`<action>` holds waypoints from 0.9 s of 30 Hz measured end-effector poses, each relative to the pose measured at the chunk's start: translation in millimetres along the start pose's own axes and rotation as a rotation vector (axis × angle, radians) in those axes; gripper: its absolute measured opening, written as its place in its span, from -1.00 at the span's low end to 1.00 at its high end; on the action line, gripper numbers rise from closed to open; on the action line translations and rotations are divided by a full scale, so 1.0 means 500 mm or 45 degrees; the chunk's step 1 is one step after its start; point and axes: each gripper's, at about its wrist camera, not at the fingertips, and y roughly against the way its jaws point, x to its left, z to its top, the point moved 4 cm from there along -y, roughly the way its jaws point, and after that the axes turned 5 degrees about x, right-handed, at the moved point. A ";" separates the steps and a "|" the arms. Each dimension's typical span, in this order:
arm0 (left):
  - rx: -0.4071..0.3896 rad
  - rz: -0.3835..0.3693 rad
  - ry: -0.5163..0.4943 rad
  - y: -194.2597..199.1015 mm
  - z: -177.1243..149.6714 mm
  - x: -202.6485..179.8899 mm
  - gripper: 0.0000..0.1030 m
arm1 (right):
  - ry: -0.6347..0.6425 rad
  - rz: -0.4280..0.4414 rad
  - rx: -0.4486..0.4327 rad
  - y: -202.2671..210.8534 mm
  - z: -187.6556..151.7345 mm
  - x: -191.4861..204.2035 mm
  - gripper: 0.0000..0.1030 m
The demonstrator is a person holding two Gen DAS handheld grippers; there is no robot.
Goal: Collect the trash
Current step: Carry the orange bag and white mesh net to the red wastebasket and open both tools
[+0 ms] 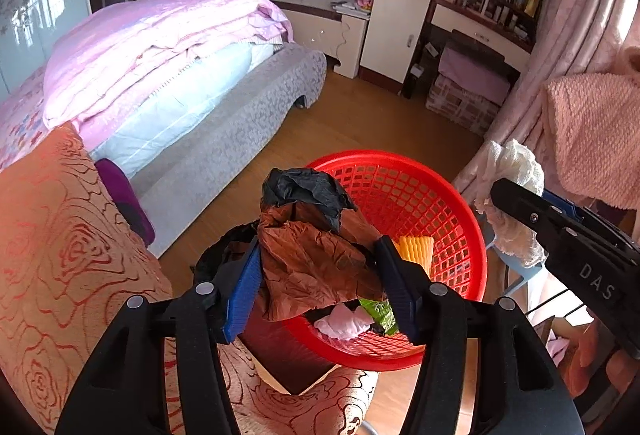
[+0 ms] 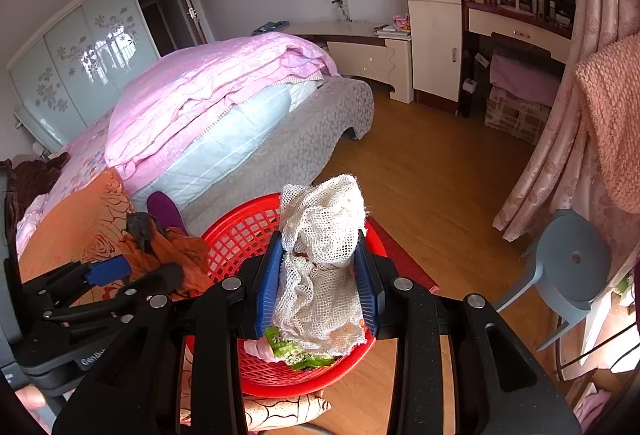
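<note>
Red basket [image 1: 448, 195] below both tongs: left tongs [image 1: 320, 267] pinching brown crumpled paper [image 1: 320, 259], right tongs [image 2: 320, 275] pinching white mesh [image 2: 324, 231]; off-centre release could drop trash beside the basket.

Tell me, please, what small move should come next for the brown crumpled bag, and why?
Probably open the left hand-held gripper fully: the brown crumpled bag between its fingers already hangs over the red basket's rim, so it should drop in.
</note>
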 end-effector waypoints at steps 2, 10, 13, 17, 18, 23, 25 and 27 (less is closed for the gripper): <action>0.004 0.002 -0.012 -0.006 -0.001 -0.003 0.09 | -0.001 0.001 0.007 -0.005 -0.001 0.000 -0.35; 0.000 -0.001 0.009 -0.014 -0.001 0.001 0.34 | -0.008 0.006 0.035 -0.022 -0.002 0.000 -0.35; -0.013 0.003 0.026 -0.006 0.002 0.013 0.41 | -0.015 0.014 0.055 -0.032 -0.004 -0.001 -0.35; -0.038 0.031 0.053 0.013 0.003 0.037 0.43 | 0.008 0.027 0.083 -0.048 -0.012 0.009 -0.35; -0.047 0.036 0.062 0.018 0.003 0.043 0.43 | 0.019 0.038 0.095 -0.054 -0.015 0.015 -0.34; -0.097 0.068 0.111 0.059 -0.002 0.077 0.47 | 0.070 0.100 0.153 -0.075 -0.033 0.053 -0.26; -0.115 0.083 0.124 0.076 -0.004 0.090 0.51 | 0.081 0.110 0.154 -0.076 -0.035 0.062 -0.02; -0.133 0.093 0.141 0.096 -0.009 0.104 0.55 | 0.078 0.132 0.146 -0.071 -0.035 0.069 0.21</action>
